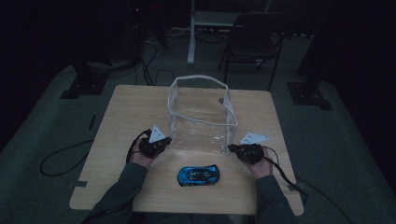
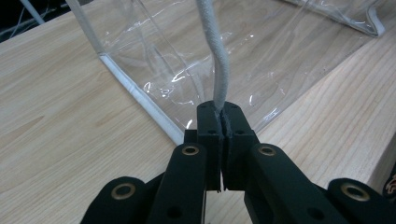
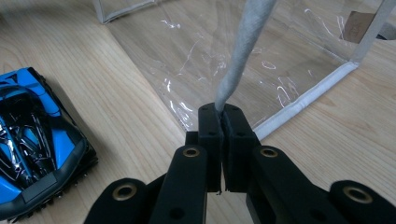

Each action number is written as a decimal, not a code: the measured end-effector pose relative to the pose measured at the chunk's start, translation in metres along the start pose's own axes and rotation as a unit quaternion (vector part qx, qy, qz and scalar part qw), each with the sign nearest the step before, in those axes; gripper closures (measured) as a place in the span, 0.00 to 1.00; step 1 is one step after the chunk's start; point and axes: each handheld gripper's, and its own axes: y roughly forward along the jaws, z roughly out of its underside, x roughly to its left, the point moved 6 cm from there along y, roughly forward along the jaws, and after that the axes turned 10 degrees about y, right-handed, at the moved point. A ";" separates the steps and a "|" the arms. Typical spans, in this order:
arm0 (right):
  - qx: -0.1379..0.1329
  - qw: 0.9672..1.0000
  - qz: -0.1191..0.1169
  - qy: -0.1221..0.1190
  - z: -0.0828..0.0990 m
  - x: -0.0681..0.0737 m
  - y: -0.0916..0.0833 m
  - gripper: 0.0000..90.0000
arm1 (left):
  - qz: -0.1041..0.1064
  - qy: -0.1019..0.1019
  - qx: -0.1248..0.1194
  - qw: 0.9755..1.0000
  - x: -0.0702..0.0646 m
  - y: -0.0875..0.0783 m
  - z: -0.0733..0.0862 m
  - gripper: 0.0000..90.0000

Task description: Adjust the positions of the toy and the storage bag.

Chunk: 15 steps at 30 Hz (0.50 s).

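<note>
Nearest the camera, a blue toy car [image 1: 198, 175] lies on the wooden table [image 1: 121, 116] between the person's two forearms. Just beyond it stands a clear plastic bag [image 1: 201, 116] with white piping, its mouth open upward at the table's middle. On the left, the left gripper [image 2: 222, 113] has its jaws pressed together on the bag's white rim at its near left corner. On the right, the right gripper [image 3: 222, 112] pinches the rim at the near right corner.
</note>
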 end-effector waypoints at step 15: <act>-0.001 1.000 -0.003 -0.003 0.001 0.002 -0.001 0.97 | 0.000 -0.002 -0.001 1.000 -0.001 -0.001 0.001 0.97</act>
